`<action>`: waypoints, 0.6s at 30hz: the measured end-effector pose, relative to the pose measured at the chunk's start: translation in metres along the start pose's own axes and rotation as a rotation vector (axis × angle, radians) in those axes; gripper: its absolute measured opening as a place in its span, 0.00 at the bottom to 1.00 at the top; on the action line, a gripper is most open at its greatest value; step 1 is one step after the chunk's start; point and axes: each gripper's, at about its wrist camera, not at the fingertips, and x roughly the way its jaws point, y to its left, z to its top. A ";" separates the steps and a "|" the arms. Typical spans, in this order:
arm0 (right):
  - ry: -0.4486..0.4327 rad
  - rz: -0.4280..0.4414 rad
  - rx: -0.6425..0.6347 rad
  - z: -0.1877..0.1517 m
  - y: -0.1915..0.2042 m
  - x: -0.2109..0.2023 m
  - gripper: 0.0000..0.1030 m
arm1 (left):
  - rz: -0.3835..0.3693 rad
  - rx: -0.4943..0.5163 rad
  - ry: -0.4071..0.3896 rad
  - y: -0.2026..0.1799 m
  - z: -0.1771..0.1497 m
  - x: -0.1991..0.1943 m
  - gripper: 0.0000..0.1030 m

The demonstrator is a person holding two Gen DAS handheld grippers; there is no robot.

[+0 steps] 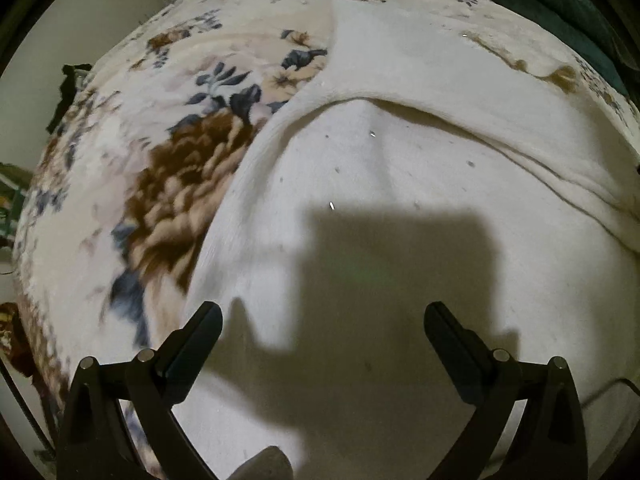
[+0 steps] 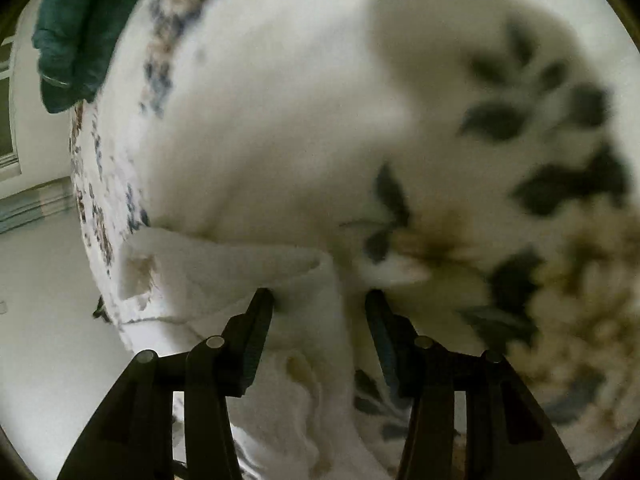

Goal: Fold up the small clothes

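Observation:
A white garment [image 1: 400, 184] lies on a floral blanket [image 1: 168, 184], with one layer folded over along a curved ridge. My left gripper [image 1: 322, 316] is open and empty, just above the cloth, its shadow on it. In the right wrist view the picture is blurred. My right gripper [image 2: 320, 300] has its jaws partly closed with a fold of the white garment [image 2: 312, 320] between them; a corner of it [image 2: 208, 264] sticks out to the left.
The floral blanket [image 2: 540, 208] covers a bed. A dark green cloth [image 1: 560, 4] lies at the far right edge; it shows in the right wrist view [image 2: 76, 28] at upper left. Floor [image 2: 44, 312] lies beside the bed.

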 end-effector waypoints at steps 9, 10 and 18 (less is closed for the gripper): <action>-0.112 -0.153 -0.227 0.035 0.041 -0.024 0.07 | 0.077 -0.004 0.042 -0.069 -0.070 -0.067 1.00; -0.084 -0.168 -0.257 0.039 0.041 -0.015 0.07 | 0.077 -0.004 0.049 -0.078 -0.076 -0.070 1.00; 0.144 -0.117 -0.281 0.038 0.014 -0.032 0.50 | -0.048 0.150 0.111 -0.174 -0.128 -0.098 1.00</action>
